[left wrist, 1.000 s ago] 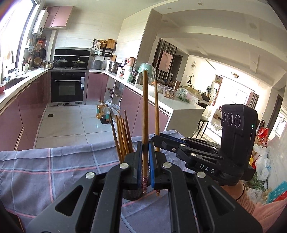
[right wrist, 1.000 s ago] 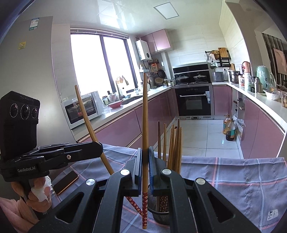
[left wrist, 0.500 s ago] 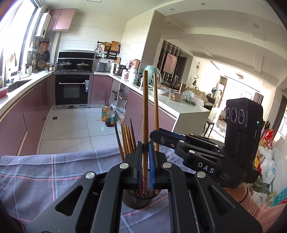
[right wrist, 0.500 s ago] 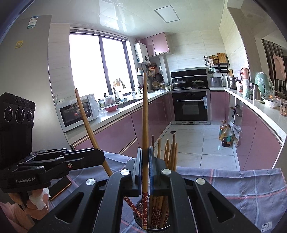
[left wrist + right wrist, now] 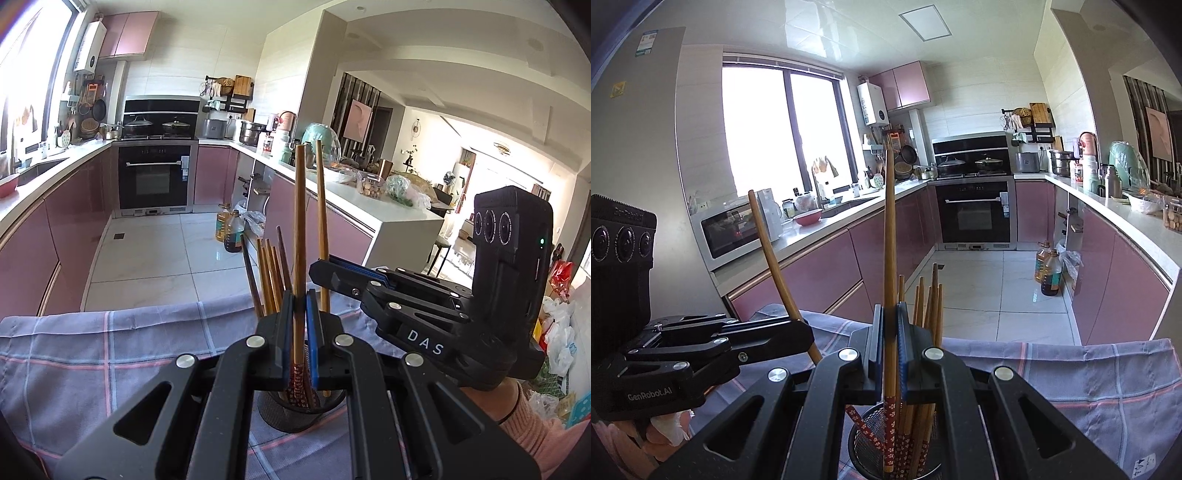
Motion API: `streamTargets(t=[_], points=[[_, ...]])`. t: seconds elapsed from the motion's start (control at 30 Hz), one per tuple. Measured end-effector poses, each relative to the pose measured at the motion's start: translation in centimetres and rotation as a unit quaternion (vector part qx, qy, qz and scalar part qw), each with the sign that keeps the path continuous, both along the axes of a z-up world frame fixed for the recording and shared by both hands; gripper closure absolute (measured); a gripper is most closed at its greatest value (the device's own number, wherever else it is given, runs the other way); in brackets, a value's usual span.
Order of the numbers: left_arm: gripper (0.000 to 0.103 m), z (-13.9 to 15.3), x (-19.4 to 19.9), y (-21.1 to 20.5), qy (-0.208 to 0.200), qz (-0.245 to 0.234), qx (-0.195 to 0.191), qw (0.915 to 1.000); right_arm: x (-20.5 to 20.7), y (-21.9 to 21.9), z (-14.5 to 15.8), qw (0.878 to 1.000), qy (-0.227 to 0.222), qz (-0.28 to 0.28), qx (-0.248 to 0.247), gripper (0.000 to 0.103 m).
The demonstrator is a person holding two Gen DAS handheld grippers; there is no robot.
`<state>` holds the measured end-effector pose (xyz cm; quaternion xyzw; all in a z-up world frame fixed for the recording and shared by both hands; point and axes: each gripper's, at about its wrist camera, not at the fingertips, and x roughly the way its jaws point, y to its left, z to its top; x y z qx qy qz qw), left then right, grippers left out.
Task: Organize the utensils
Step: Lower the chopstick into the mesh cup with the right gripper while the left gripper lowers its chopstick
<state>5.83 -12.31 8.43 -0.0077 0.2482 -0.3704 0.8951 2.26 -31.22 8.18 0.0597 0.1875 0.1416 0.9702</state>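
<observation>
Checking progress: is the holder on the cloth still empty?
No, the mesh holder already has several chopsticks standing in it.

Mesh holder (image 5: 864,439) mouth crowded with upright chopsticks (image 5: 929,306), checked cloth (image 5: 1089,373) alongside lying bare

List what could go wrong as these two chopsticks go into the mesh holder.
1. Both grippers crowd one small mesh holder: the left gripper and right gripper may bump.
2. The left gripper's chopstick is tilted, so its patterned tip could catch the rim or the chopsticks already inside and tip the holder on the checked cloth.
3. The right gripper's chopstick could fall crooked if let go too high.
</observation>
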Motion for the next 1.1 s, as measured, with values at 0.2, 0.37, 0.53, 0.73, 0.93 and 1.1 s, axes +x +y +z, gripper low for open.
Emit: streamTargets(t=[0.2,0.37,0.53,0.73,0.93,1.1], points=[[0.095,0.3,0.3,-0.3,0.005,-0.001,0.005,1.0,0.2,0.1,-0.4,1.0,0.004,-0.004,0.0,0.097],[0.095,0.6,0.5,-0.5,0.008,0.001,0.01,0.9999,0.4,-0.1,-0.7,1.0,0.007,-0.008,0.002,0.097],[0.095,0.6,0.6,-0.8,0.011,0.002,0.016,0.9998,0.6,-0.1,-1.1,1.0,0.012,-0.013,0.004,0.097],[0.095,0.4,0.6,-1.1,0.016,0.003,0.022,0.9996,0.9,-0.3,-1.6,1.0,0.019,-0.016,0.007,0.097],[0.095,0.4,0.9,-1.3,0.019,0.001,0.029,0.9994,1.1,-0.2,-2.1,1.0,0.026,-0.016,0.009,0.097],[0.095,0.1,1.1,-1.7,0.022,-0.006,0.039,0.999,1.3,-0.4,-2.9,0.999,0.037,-0.015,0.01,0.097]])
